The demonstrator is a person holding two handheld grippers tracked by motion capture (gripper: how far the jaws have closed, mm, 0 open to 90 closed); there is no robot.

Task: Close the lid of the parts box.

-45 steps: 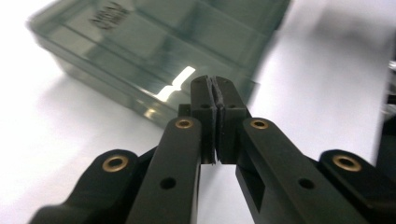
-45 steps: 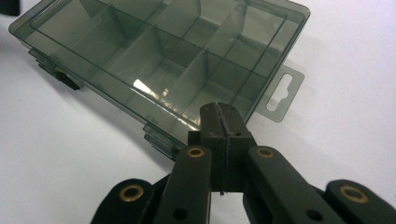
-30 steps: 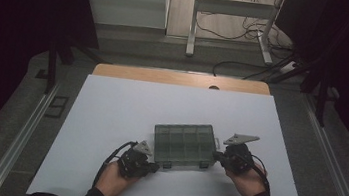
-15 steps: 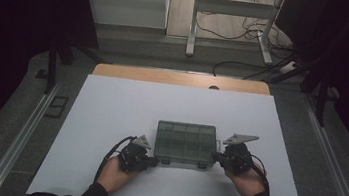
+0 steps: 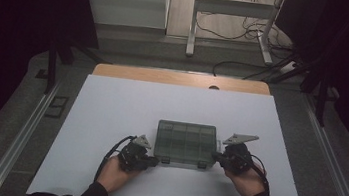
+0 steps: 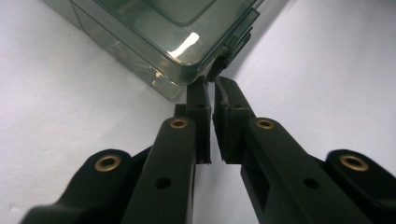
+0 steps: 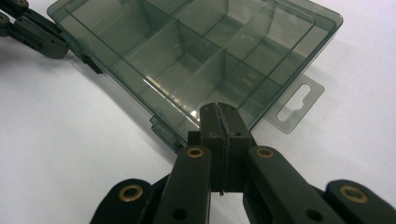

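On the white table [image 5: 109, 120], near its front edge, lies a smoky clear plastic box [image 5: 186, 142] with empty compartments and its lid down. It looks light, stiff and slick, likely to skate if pushed; the front latches seem the best hold. The left tongs [image 6: 211, 86], nearly closed, nip a latch tab at one corner. The right tongs [image 7: 219, 112], fully closed, touch the box's front edge.
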